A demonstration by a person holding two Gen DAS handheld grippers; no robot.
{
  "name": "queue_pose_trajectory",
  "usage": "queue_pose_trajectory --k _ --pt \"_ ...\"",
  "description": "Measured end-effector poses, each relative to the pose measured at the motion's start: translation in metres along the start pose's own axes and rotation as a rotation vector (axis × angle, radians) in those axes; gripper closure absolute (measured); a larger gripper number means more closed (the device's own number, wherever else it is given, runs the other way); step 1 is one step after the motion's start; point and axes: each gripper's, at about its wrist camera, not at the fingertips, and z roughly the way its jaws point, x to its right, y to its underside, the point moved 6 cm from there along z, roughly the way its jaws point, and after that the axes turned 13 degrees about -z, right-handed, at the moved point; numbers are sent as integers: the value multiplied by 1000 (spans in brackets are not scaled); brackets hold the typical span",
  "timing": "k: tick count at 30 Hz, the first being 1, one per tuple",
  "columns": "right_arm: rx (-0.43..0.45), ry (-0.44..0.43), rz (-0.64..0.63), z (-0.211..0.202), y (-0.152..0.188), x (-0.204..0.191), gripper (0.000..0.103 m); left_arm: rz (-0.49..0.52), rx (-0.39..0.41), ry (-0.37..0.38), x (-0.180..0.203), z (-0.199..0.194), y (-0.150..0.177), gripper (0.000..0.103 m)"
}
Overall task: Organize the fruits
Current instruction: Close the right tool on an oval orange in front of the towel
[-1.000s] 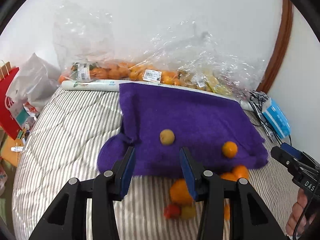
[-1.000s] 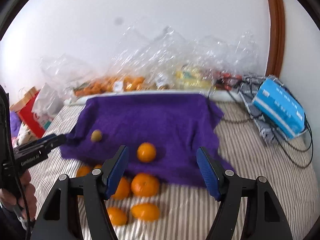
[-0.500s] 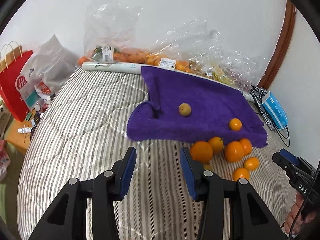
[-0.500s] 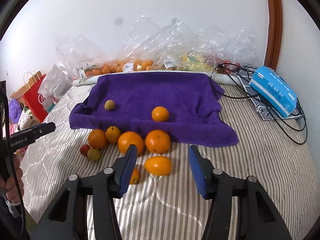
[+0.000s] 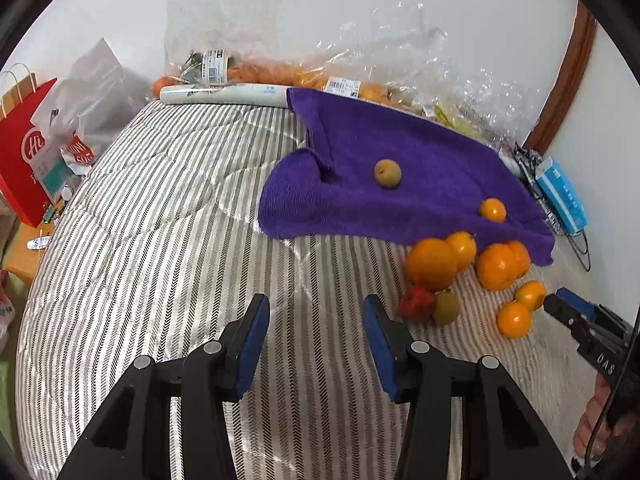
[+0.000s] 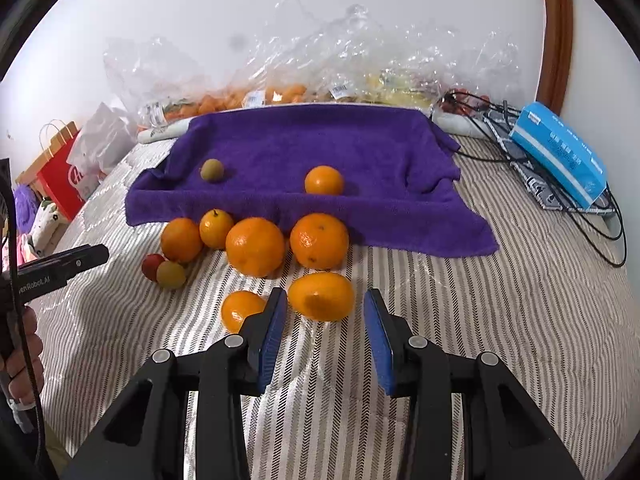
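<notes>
A purple towel (image 6: pixel 312 152) (image 5: pixel 400 176) lies on the striped bed. A small green-brown fruit (image 6: pixel 211 169) (image 5: pixel 387 173) and a small orange (image 6: pixel 324 180) (image 5: pixel 493 210) sit on it. Several oranges lie in front of the towel, among them two big ones (image 6: pixel 255 246) (image 6: pixel 319 241). A red fruit (image 5: pixel 416 303) and a green fruit (image 5: pixel 447 306) lie beside them. My right gripper (image 6: pixel 325 322) is open, just behind an orange (image 6: pixel 321 297). My left gripper (image 5: pixel 316 340) is open and empty over the bare bedspread, left of the red fruit.
Clear plastic bags of oranges (image 5: pixel 280 72) line the wall behind the towel. A blue pack (image 6: pixel 558 152) and black cables (image 6: pixel 592 216) lie at the right. A red paper bag (image 5: pixel 24 152) and white bags stand off the bed's left side.
Both grippers have pulled back and lowered toward the bedspread. The right gripper now has its jaws just behind the nearest orange. The left one has come level with the red fruit.
</notes>
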Motion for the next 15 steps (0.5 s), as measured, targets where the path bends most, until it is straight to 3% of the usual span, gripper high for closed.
queue_pose_trajectory --k 8,15 --pt "-29 -16 9 23 6 3 62 -7 -16 45 -5 15 9 55" --pt "-33 -12 -10 35 1 3 61 25 -13 30 -1 15 12 55"
